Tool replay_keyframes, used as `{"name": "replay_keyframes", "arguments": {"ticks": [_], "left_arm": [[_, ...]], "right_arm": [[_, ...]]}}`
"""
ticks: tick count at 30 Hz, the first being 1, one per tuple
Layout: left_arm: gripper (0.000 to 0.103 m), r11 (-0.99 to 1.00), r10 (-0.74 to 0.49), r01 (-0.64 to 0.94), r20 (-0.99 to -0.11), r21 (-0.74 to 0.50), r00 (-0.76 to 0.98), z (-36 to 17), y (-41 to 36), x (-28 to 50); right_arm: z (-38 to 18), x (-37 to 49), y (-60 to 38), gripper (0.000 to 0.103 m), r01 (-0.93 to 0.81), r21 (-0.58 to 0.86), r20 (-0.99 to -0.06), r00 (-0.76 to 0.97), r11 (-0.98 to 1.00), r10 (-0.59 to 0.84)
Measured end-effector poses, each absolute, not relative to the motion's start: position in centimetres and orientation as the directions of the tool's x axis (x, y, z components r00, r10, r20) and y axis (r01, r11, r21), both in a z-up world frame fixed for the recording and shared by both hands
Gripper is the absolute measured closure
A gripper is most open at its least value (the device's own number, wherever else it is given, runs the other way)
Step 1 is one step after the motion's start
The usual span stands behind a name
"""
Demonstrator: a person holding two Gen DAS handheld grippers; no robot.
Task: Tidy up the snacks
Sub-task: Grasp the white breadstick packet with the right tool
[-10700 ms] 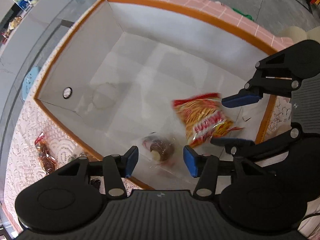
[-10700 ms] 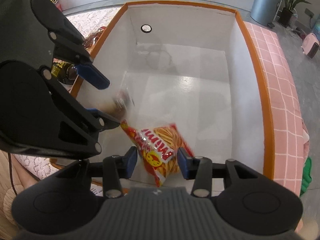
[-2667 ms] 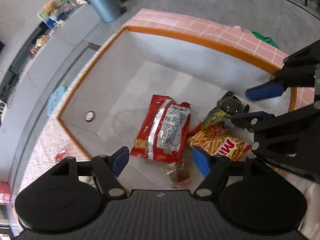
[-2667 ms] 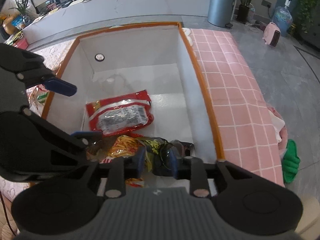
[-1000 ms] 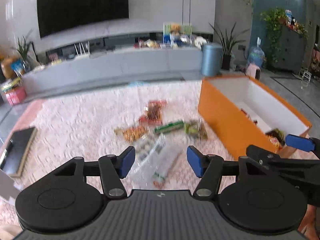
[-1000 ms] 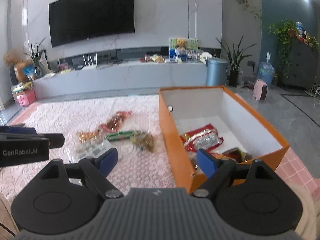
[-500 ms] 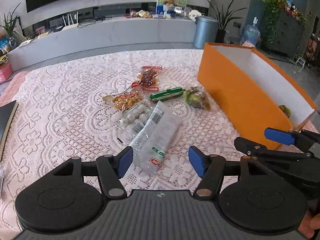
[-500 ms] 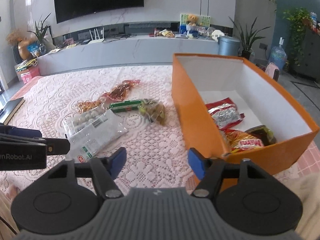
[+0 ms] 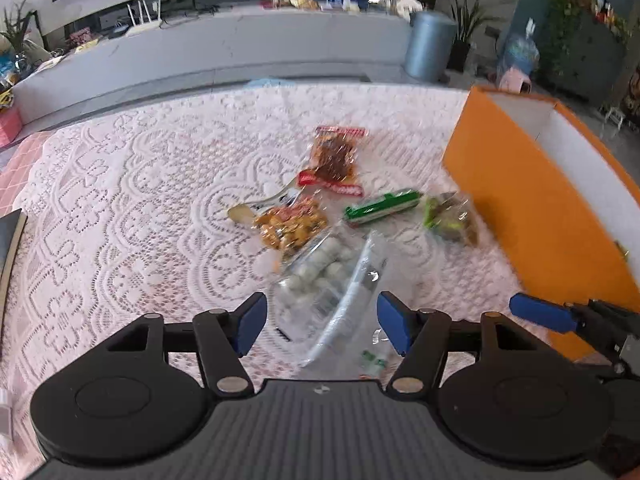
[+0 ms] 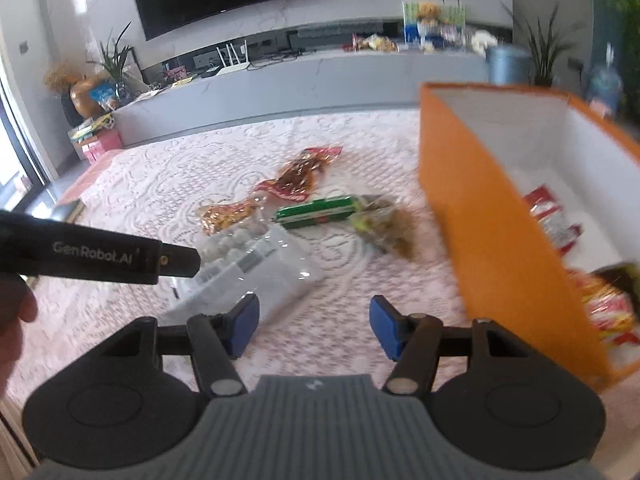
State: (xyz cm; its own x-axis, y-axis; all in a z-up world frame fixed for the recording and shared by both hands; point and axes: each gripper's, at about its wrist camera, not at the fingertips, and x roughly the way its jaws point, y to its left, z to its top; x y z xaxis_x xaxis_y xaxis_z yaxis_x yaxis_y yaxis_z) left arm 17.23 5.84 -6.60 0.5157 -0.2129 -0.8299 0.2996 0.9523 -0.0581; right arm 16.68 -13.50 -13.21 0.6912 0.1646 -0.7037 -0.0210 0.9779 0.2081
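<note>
I am holding the left hand-held gripper (image 9: 320, 322) spread wide above a clear snack bag (image 9: 340, 296) on the lace-covered desk (image 9: 120, 220). The right hand-held gripper (image 10: 314, 326) is hovering released beside the orange box (image 10: 492, 240).

Bright daylight, motion blur, fisheye-warped edges.

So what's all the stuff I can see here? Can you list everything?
Orange box: one, orange outside, white inside, right side of the cloth, snack packets inside.
Clear packets: two, see-through, overlapping, nearest the left gripper.
Green stick packet: one, green, beside the box.
Brown-red packet: one, farthest back.
Golden snack packet: one, orange-brown, middle.
Greenish nut packet: one, next to the box.
Lace cloth: one, pale pink.
Left gripper: open.
Right gripper: open.
</note>
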Motion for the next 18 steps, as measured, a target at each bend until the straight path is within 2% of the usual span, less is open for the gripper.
{"name": "replay_keyframes", "arguments": {"ticks": [4, 11, 15, 18], "left_arm": [[0.047, 0.943, -0.255, 0.312, -0.859, -0.118, 0.445, -7.7, 6.7, 17.6], [0.048, 0.917, -0.285, 0.370, -0.894, -0.149, 0.346, -9.6, 6.2, 17.3], [0.065, 0.910, -0.294, 0.380, -0.904, -0.165, 0.310, -10.1, 6.0, 17.4], [0.070, 0.900, -0.311, 0.401, -0.896, -0.171, 0.317, -9.8, 5.7, 17.0]], "right_arm": [[-14.3, 17.9, -13.0, 0.041, 0.015, 0.236, -0.719, 0.675, 0.972, 0.164], [-15.5, 18.7, -13.1, 0.041, 0.054, 0.255, -0.732, 0.663, 0.965, 0.156], [-15.4, 18.7, -13.0, 0.041, 0.053, 0.258, -0.734, 0.660, 0.965, 0.160], [-15.2, 18.5, -13.0, 0.041, 0.053, 0.271, -0.732, 0.660, 0.961, 0.170]]}}
